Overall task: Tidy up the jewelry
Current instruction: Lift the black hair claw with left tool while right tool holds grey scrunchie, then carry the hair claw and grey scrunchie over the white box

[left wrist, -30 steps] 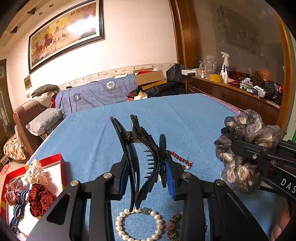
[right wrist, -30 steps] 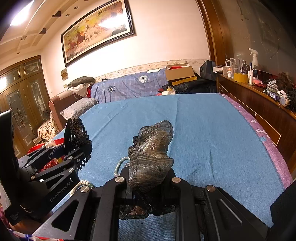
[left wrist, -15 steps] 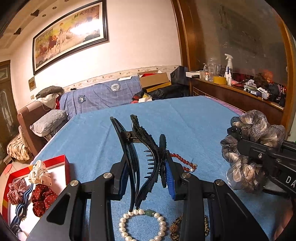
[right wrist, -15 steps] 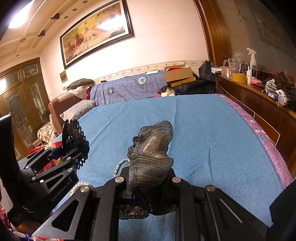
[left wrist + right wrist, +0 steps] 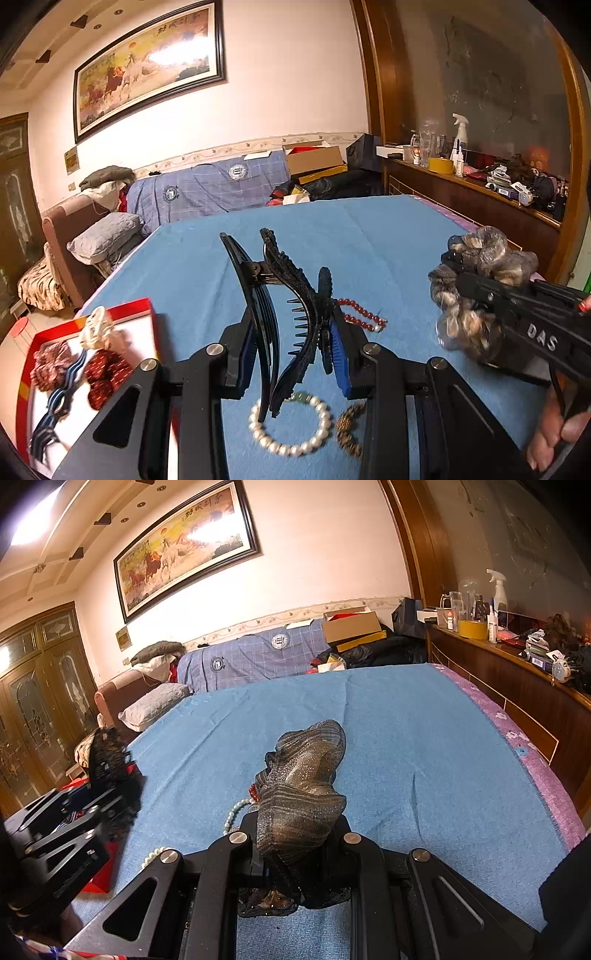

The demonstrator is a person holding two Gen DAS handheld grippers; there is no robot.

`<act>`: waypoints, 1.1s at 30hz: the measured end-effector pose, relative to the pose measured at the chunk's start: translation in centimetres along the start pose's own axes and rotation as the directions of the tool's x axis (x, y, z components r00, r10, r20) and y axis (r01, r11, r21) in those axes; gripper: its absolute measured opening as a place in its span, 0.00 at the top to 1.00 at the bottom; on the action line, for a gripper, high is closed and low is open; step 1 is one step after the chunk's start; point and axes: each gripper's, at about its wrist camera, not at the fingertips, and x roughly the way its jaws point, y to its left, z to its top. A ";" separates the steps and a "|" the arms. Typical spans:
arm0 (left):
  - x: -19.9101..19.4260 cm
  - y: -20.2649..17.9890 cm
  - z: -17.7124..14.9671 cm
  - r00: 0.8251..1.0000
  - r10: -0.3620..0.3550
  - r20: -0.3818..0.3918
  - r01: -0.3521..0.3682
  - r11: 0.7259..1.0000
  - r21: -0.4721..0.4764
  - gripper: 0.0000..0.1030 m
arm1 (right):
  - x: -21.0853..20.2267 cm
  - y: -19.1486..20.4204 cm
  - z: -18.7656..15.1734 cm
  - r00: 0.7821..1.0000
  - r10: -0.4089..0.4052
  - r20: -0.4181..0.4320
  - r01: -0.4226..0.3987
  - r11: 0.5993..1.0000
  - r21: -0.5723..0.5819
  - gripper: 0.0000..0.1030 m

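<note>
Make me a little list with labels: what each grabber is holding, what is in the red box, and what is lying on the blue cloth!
left gripper: shut on a black claw hair clip
right gripper: shut on a shimmery brown-grey scrunchie
red box: holds red patterned scrunchies, a cream scrunchie and a blue striped clip
blue cloth: a pearl bracelet, a red bead bracelet and a leopard-print piece lie on it

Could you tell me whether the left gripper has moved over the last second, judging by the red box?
Yes. The left gripper, shut on the black hair claw, has swung left: the red box has shifted rightward.
</note>
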 end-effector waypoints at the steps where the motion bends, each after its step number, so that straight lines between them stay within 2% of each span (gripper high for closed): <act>1: -0.5 0.4 -0.1 1.000 -0.001 -0.004 0.001 1.000 -0.010 0.68 | -0.2 0.0 0.0 1.000 0.003 0.004 -0.003 1.000 0.002 0.82; 5: -2.6 2.5 -0.4 1.000 0.015 -0.002 -0.015 0.999 -0.050 0.67 | -0.6 0.2 -0.1 1.000 0.009 0.021 -0.009 1.000 0.006 0.82; 11: -5.5 7.1 -1.0 0.997 0.076 0.022 -0.073 0.990 -0.118 0.67 | -0.8 0.8 -0.4 1.000 0.001 0.025 -0.001 1.000 0.008 0.82; 17: -6.7 12.9 -2.7 0.989 0.146 -0.016 -0.147 0.970 -0.195 0.67 | -0.8 3.9 -0.7 0.994 0.106 -0.008 -0.105 0.994 0.037 0.81; 21: -7.1 17.4 -4.0 0.978 0.199 -0.064 -0.209 0.942 -0.262 0.67 | -0.1 8.9 -1.0 0.972 0.229 -0.059 -0.228 0.974 0.019 0.81; 23: -7.4 20.2 -4.9 0.966 0.242 -0.091 -0.258 0.920 -0.295 0.67 | 0.6 12.2 -1.2 0.951 0.293 -0.097 -0.295 0.956 -0.005 0.81; 26: -7.8 23.1 -6.2 0.956 0.266 -0.126 -0.294 0.893 -0.342 0.67 | 1.8 17.0 -1.7 0.923 0.353 -0.152 -0.364 0.930 -0.045 0.80; 29: -7.8 25.6 -7.7 0.944 0.285 -0.165 -0.327 0.868 -0.374 0.67 | 3.0 21.4 -2.3 0.897 0.397 -0.196 -0.417 0.905 -0.079 0.78; 33: -7.4 27.3 -9.3 0.935 0.280 -0.216 -0.347 0.847 -0.402 0.67 | 4.8 25.8 -3.4 0.879 0.414 -0.238 -0.451 0.883 -0.132 0.77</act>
